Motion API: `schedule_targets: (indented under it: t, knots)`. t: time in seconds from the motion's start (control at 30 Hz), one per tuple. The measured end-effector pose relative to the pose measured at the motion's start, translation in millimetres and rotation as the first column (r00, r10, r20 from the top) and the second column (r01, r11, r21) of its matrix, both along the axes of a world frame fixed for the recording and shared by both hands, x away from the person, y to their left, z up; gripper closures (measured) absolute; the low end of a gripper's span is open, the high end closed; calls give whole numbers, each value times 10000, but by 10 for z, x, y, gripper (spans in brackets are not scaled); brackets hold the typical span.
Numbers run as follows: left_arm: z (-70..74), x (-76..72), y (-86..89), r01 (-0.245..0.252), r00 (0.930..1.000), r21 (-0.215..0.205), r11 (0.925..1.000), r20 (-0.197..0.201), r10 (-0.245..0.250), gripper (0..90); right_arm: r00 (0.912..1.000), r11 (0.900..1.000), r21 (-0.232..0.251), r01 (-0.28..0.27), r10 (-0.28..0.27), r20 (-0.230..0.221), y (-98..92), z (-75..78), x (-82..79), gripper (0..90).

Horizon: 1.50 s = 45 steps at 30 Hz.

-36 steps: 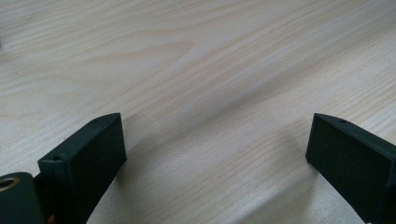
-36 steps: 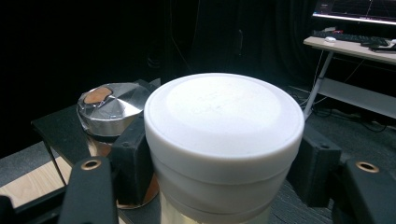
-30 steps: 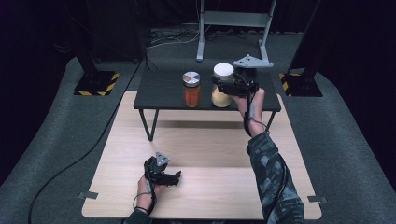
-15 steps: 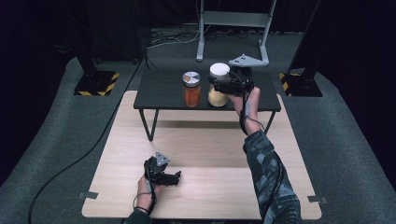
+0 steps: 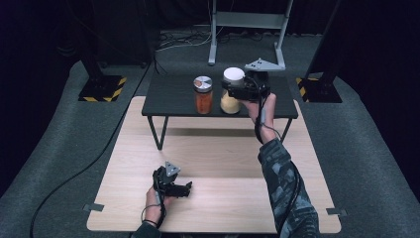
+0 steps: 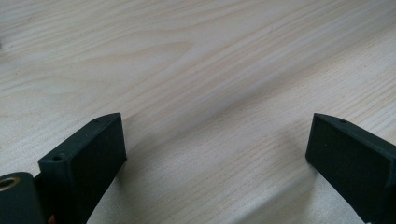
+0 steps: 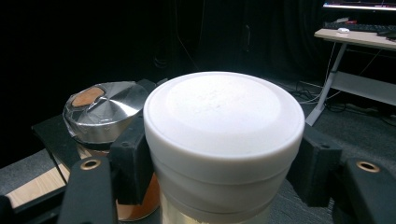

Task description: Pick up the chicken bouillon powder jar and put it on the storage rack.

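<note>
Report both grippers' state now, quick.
Left gripper: open, empty, over the light wooden tabletop.
Right gripper: shut on the white-lidded glass jar.

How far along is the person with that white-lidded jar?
Done: the right gripper has closed on the white-lidded jar, by the orange jar on the black table. In hand: that grip. Left, apparently: moving the jar. The left gripper sits open on the wooden table.

The white-lidded jar point(image 5: 232, 90) of pale contents stands upright on the black shelf point(image 5: 168, 96), just beside the foil-topped orange jar point(image 5: 203, 94).
</note>
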<state>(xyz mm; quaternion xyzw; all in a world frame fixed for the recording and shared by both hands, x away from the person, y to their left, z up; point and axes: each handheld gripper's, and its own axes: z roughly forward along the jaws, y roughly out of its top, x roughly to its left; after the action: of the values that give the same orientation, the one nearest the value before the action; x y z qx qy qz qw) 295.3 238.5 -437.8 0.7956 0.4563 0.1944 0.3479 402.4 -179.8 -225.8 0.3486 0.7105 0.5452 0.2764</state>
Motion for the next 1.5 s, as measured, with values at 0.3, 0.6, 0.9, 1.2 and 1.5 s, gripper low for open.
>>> schedule_targets:
  t: [0.3,0.6,0.9,1.2,1.5]
  knots:
    - [0,-1,0,-2,10000,1,10000,-1,2,44,10000,9999,-142,-25,25,-44,4,27,-1,325]
    - [0,0,0,2,10000,3,10000,0,-2,44,9964,9970,-723,-258,199,-819,11,180,42,148]
    - [1,0,0,5,10000,8,10000,2,-5,44,9824,9837,-1631,-757,456,-1810,-32,315,14,20]
    - [1,1,0,5,10000,8,10000,0,-5,44,9788,9736,-2121,-841,408,-2008,-241,128,-298,0]
    - [1,0,0,2,10000,8,10000,2,-2,44,9685,9744,-2236,-220,-348,-2467,-624,-455,-737,0]
